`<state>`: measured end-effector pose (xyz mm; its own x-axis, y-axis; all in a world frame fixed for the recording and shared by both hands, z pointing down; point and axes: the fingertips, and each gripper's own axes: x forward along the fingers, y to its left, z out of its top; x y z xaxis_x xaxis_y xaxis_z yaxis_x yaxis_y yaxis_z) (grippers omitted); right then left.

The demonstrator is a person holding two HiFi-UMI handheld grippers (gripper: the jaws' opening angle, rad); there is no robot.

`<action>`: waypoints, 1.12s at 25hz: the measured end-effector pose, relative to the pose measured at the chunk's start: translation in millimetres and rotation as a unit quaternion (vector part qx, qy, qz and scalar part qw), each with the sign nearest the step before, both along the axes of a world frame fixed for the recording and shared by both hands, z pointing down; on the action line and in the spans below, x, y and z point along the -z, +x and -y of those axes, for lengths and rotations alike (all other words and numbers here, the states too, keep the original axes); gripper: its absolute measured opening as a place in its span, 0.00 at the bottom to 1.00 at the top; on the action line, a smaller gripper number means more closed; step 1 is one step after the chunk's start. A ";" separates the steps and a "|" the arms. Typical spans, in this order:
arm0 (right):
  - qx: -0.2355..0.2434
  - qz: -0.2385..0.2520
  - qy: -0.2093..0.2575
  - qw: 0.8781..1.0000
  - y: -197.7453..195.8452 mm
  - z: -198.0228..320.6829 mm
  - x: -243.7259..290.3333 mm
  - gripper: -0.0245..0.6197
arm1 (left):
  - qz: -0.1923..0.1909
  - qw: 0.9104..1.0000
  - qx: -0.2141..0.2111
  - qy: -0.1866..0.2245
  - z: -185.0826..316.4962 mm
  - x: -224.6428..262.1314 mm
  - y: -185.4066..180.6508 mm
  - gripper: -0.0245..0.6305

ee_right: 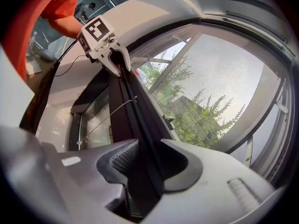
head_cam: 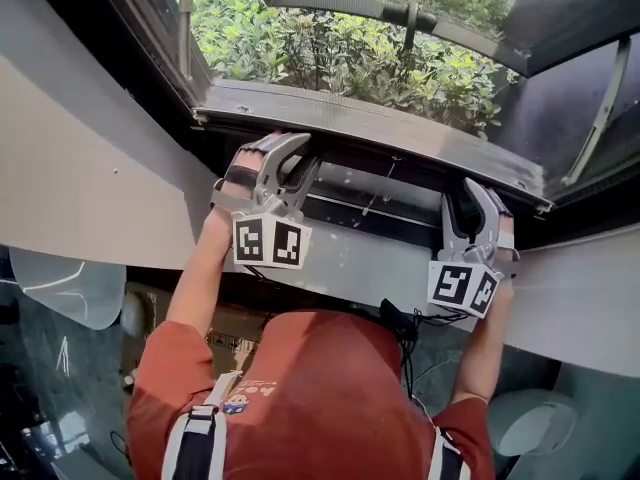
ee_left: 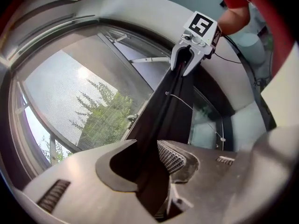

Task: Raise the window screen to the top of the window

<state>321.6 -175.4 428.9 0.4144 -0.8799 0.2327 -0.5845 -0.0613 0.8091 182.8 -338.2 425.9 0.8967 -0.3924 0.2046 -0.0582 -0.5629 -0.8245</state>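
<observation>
Setting: one window (head_cam: 330, 58), green bushes outside, grey wall (head_cam: 90, 148) beneath | Tools: two, left gripper (head_cam: 298, 158) and right gripper (head_cam: 465, 200), both with jaws spread wide, clamping nothing | Screen: one window screen (ee_left: 60, 92) drawn down, its single dark bar (ee_left: 173, 106) at the window's lower edge, passing loosely between both jaw pairs

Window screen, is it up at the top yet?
Not yet. Done: left tongs and right tongs stand open around the screen's dark bar, which sits low. In hand: nothing squeezed yet. Left: close on the bar and lift it to the top.
</observation>
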 end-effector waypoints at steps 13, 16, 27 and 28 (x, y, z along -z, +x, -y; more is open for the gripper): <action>-0.003 -0.017 -0.081 0.997 6.5 1.7 -10.6 0.27 | 0.120 0.993 -0.017 -0.009 -0.2 -8.1 3.3 0.20; 0.004 -0.021 -0.077 0.997 5.5 5.3 -9.5 0.27 | 0.128 0.992 -0.011 -0.002 2.1 -7.0 2.2 0.20; 0.017 -0.032 -0.077 0.996 4.5 -1.5 -18.3 0.27 | 0.113 0.993 -0.013 0.014 -1.7 -13.0 3.5 0.16; 0.020 -0.034 -0.076 0.996 4.4 -1.3 -18.6 0.27 | 0.113 0.993 -0.016 0.017 -1.6 -13.5 3.2 0.16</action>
